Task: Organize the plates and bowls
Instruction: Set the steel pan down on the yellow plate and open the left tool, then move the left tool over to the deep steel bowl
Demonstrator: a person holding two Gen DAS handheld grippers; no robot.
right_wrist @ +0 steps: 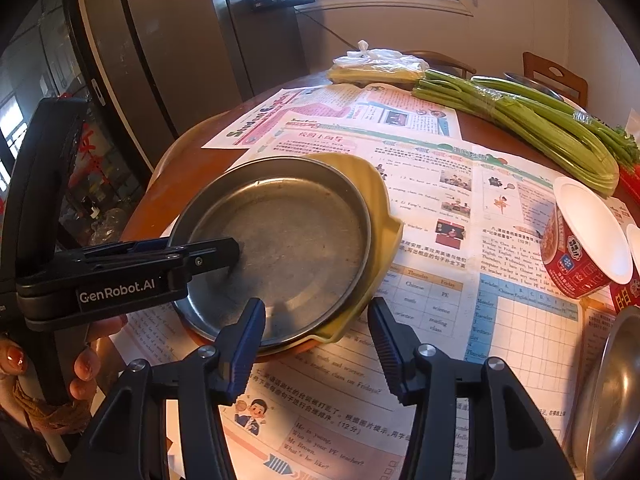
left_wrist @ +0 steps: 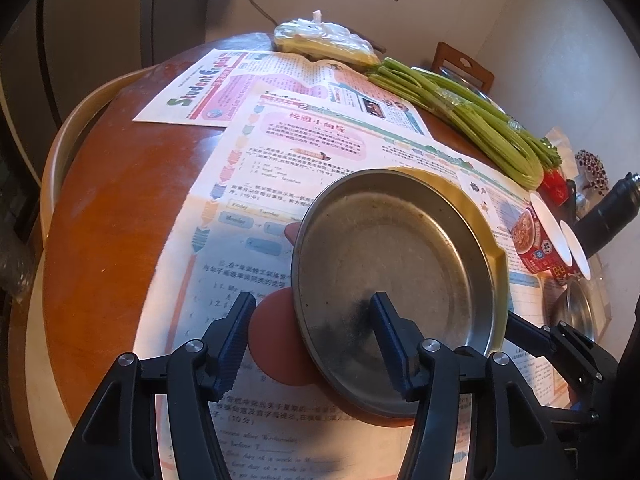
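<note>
A steel plate (left_wrist: 396, 280) lies in a yellow dish (left_wrist: 486, 216), which sits on a reddish-brown plate (left_wrist: 276, 344) on the newspaper. My left gripper (left_wrist: 312, 316) is open astride the steel plate's near-left rim, one finger inside the plate and one outside over the brown plate. In the right wrist view my right gripper (right_wrist: 316, 316) is open at the near edge of the steel plate (right_wrist: 288, 240) and yellow dish (right_wrist: 384, 216), its pads touching neither. One left finger (right_wrist: 218, 252) reaches into the plate from the left, and a hand (right_wrist: 86, 364) holds that tool.
Newspapers (right_wrist: 432, 216) cover a round wooden table (left_wrist: 112, 200). A celery bundle (right_wrist: 520, 124) and bagged greens (right_wrist: 380, 66) lie at the back. Red noodle cups (right_wrist: 580, 248) stand at the right, with a steel bowl (right_wrist: 612, 392) at the near right and a black bottle (left_wrist: 608, 212) beyond.
</note>
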